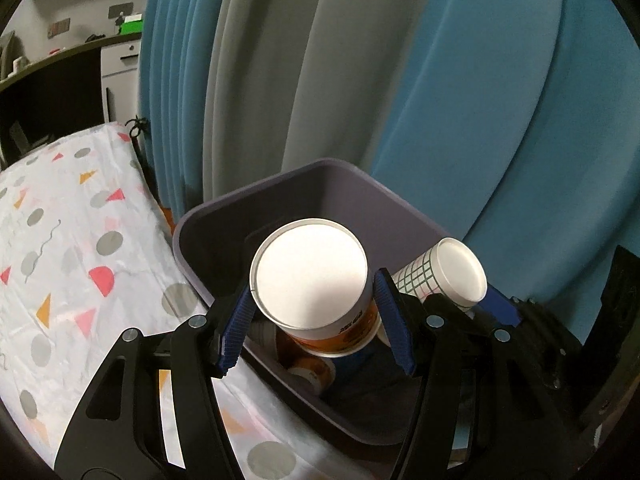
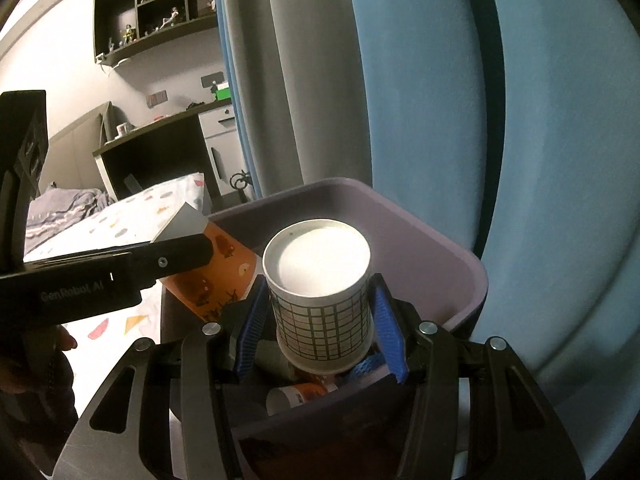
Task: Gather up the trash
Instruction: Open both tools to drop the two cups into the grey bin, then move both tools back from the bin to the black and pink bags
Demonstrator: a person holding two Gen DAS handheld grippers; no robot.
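My left gripper [image 1: 310, 316] is shut on an orange-and-white paper cup [image 1: 312, 276], held base-up over the purple trash bin [image 1: 332, 188]. My right gripper [image 2: 320, 328] is shut on a white cup with a green grid pattern [image 2: 324, 304], also base-up over the same bin [image 2: 420, 220]. The grid cup shows in the left wrist view [image 1: 444, 272] just right of the orange cup. The orange cup [image 2: 216, 276] and left gripper body [image 2: 104, 276] show at the left of the right wrist view. Several discarded cups [image 1: 312, 372] lie inside the bin.
A bed with a patterned sheet [image 1: 68, 248] lies left of the bin. Blue and grey curtains [image 1: 440, 80] hang right behind it. A dark desk with a white cabinet [image 2: 176, 148] and wall shelves [image 2: 152, 8] stand farther back.
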